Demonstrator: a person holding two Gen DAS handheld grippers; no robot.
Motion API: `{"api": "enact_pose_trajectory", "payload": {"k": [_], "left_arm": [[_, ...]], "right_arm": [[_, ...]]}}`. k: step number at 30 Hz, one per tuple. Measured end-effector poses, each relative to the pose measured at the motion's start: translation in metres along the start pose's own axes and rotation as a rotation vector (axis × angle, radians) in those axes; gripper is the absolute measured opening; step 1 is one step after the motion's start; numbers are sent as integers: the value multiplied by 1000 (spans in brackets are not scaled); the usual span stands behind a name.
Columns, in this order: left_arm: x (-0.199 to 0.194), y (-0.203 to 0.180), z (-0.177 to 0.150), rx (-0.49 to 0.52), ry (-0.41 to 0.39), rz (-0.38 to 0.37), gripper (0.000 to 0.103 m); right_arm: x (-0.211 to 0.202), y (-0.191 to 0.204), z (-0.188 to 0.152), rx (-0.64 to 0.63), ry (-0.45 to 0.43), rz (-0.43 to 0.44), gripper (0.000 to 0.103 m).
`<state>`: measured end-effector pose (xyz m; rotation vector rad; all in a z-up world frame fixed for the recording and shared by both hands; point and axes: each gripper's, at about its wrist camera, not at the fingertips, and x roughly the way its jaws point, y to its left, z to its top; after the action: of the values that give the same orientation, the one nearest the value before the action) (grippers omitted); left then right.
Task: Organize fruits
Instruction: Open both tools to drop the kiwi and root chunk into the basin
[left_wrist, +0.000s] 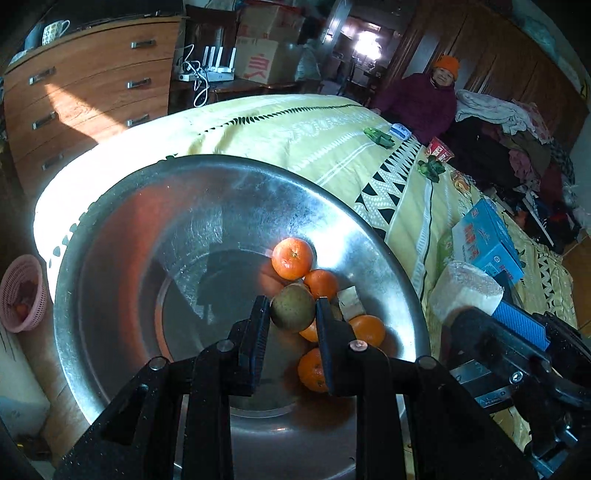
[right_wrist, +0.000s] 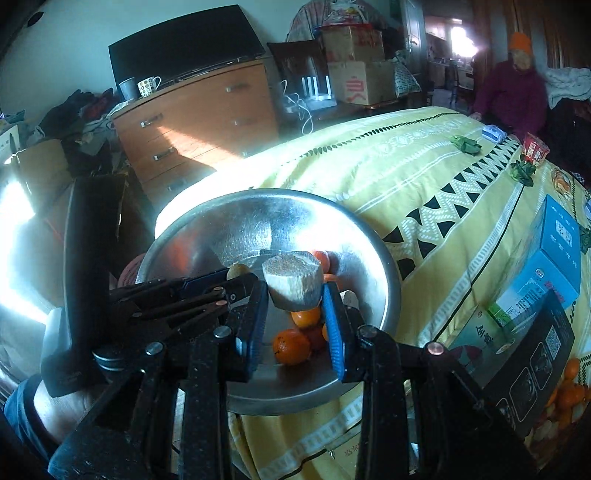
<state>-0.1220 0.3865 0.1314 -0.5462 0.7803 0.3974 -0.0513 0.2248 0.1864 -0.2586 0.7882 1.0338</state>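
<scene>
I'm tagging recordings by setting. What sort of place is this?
Probably a lived-in home bedroom: a bed under a yellow patterned quilt, a wooden chest of drawers, and heaped clothes. The steel basin of fruit sits on the quilt.

The bowl (left_wrist: 155, 236) is silvery metal, holding bright orange tangerines (left_wrist: 292, 258) and one brownish-green fruit (left_wrist: 292, 311). The bedspread (left_wrist: 295, 140) is pale yellow with black triangles and white dotted zigzags. A box (right_wrist: 554, 258) is blue, a basket (left_wrist: 23, 291) pink.
</scene>
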Motion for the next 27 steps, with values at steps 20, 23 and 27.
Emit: {"api": "enact_pose_trajectory", "payload": {"k": [20,23,27], "left_arm": [[7,-2,1,103,-38,225,25],[5,-2,1,98,-41,248,25],[-5,-11,3,115,-70,274,26]], "right_arm": [[23,-3,-2,26,35,-37,32],[19,2,-1,11,32,-36,33],[-1,6,-1,-1,-17,-40,44]]}}
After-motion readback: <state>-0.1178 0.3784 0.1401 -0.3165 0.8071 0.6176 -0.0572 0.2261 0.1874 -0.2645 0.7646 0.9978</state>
